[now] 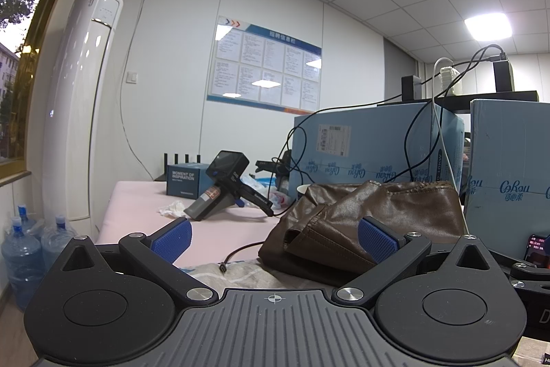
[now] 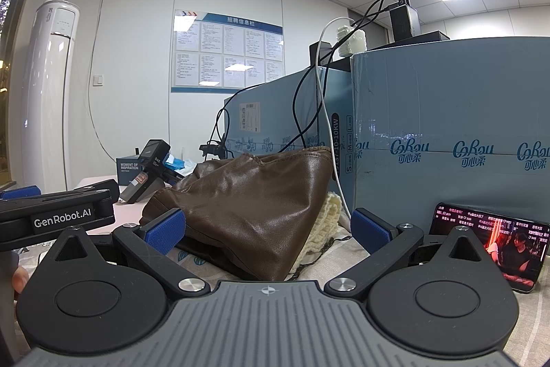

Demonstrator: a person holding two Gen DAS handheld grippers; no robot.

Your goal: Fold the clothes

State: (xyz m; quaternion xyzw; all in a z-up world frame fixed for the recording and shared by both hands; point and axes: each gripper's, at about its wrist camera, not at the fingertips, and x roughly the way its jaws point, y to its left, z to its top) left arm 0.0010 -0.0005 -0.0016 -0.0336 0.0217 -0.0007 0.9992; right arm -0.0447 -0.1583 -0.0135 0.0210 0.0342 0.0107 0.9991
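A brown leather-like garment point(image 1: 371, 215) lies crumpled on the table, also in the right wrist view point(image 2: 251, 198). A cream knitted piece point(image 2: 326, 222) shows under its right edge. My left gripper point(image 1: 273, 241) is open, its blue pads spread wide, the right pad just in front of the garment's near fold. My right gripper point(image 2: 264, 227) is open too, with the garment's lower corner lying between its fingers, untouched. The left gripper's body point(image 2: 58, 215) appears at the left of the right wrist view.
Large light-blue cartons point(image 1: 374, 143) point(image 2: 453, 140) stand close behind the garment with cables hanging over them. A phone point(image 2: 491, 243) leans on the right carton. Another handheld device point(image 1: 227, 184), a small blue box point(image 1: 184, 179) and tissues point(image 1: 173, 208) lie on the pink table point(image 1: 137, 205). Water bottles point(image 1: 24, 246) stand on the floor at left.
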